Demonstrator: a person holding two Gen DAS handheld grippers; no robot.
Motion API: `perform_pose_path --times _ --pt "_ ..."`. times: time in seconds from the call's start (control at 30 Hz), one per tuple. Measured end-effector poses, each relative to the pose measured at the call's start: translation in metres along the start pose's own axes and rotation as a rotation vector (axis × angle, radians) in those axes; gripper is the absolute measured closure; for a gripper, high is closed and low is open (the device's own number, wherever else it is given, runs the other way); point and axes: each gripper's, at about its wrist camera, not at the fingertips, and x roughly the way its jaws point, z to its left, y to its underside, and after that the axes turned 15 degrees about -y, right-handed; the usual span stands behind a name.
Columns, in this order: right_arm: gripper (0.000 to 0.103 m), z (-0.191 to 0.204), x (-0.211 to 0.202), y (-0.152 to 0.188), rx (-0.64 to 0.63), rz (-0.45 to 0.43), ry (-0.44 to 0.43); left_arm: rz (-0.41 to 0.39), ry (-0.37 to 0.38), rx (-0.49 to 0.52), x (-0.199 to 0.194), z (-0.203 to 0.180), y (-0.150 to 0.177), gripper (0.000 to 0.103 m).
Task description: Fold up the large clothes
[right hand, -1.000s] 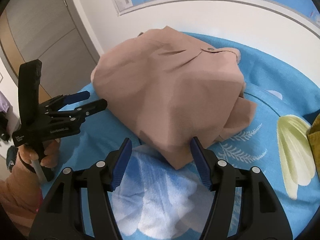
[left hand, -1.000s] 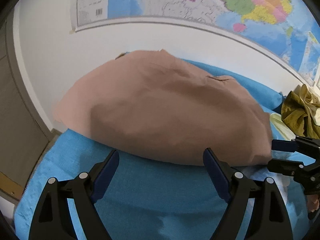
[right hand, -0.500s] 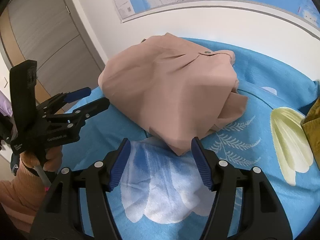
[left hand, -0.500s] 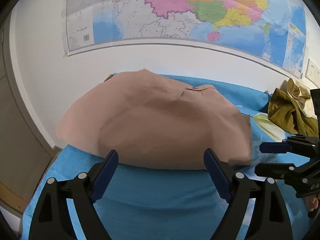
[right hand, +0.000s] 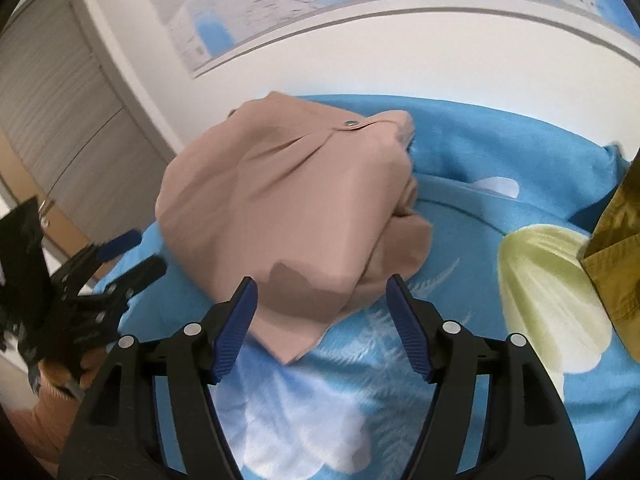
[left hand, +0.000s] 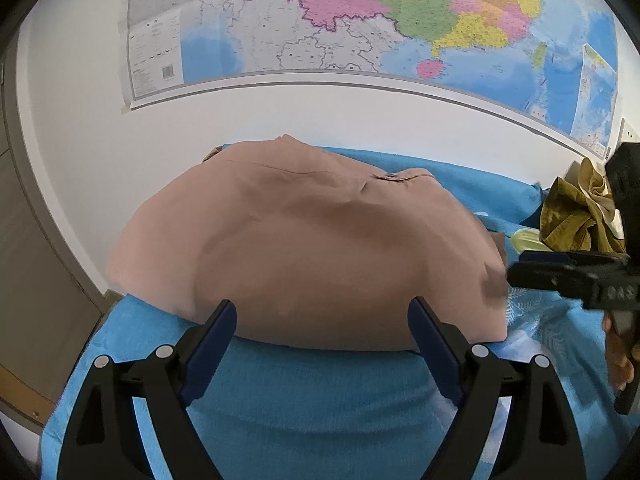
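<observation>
A tan garment (left hand: 320, 248) lies folded in a thick pile on the blue bedspread (left hand: 304, 400), with a snap button on its far edge. My left gripper (left hand: 322, 314) is open at the garment's near edge, nothing between its blue pads. In the right wrist view the same tan garment (right hand: 288, 216) lies ahead. My right gripper (right hand: 322, 292) has its jaws opening, wide apart on either side of the garment's near corner without pressing on it. The right gripper (left hand: 576, 276) also shows at the right edge of the left wrist view, the left gripper (right hand: 116, 264) at the left of the right wrist view.
An olive-yellow garment (left hand: 580, 212) lies heaped at the right on the bed. A white wall with a large map (left hand: 360, 28) runs close behind the bed. A grey door (right hand: 60, 120) stands to the left. The bedspread (right hand: 520, 280) has pale leaf and flower prints.
Both grippers have pulled back from the tan pile, which now sits farther off. The right gripper's jaws have spread wider and the view has rolled a little.
</observation>
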Motion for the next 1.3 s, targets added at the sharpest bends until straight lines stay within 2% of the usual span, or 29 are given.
perform_pose_path --times 0.2,0.23,0.27,0.3,0.33,0.43,0.53,0.67,1.03,1.3 --pt "0.036 -0.010 0.006 -0.004 0.041 -0.001 -0.024 0.000 0.013 0.007 0.000 -0.004 -0.003 0.019" --pt "0.033 -0.006 0.005 -0.002 0.026 -0.001 -0.020 0.000 0.013 0.006 -0.001 -0.005 -0.003 0.017" --pt "0.030 0.000 0.002 0.000 0.006 -0.008 -0.008 -0.002 0.004 0.005 -0.002 -0.006 -0.003 0.010" --pt "0.019 0.008 -0.001 0.004 -0.019 -0.017 -0.012 -0.005 -0.005 -0.005 -0.005 -0.006 -0.003 0.005" --pt "0.013 0.013 -0.002 0.007 -0.037 -0.020 -0.016 -0.002 -0.005 -0.017 -0.007 -0.007 -0.003 0.007" --pt "0.006 0.039 -0.007 0.022 -0.117 -0.040 0.020 0.023 -0.008 -0.058 -0.014 -0.011 0.003 0.007" --pt "0.006 0.060 -0.012 0.037 -0.177 -0.050 0.055 0.036 -0.005 -0.062 -0.024 -0.018 0.013 0.007" --pt "0.006 0.073 -0.022 0.056 -0.194 -0.089 0.108 0.019 -0.080 -0.032 -0.041 -0.028 0.025 0.007" --pt "0.006 0.076 -0.044 0.091 -0.156 -0.115 0.080 0.027 -0.089 -0.067 -0.066 -0.030 0.047 0.007" --pt "0.006 0.080 -0.055 0.103 -0.149 -0.121 0.068 0.063 -0.058 -0.098 -0.078 -0.034 0.059 0.007"
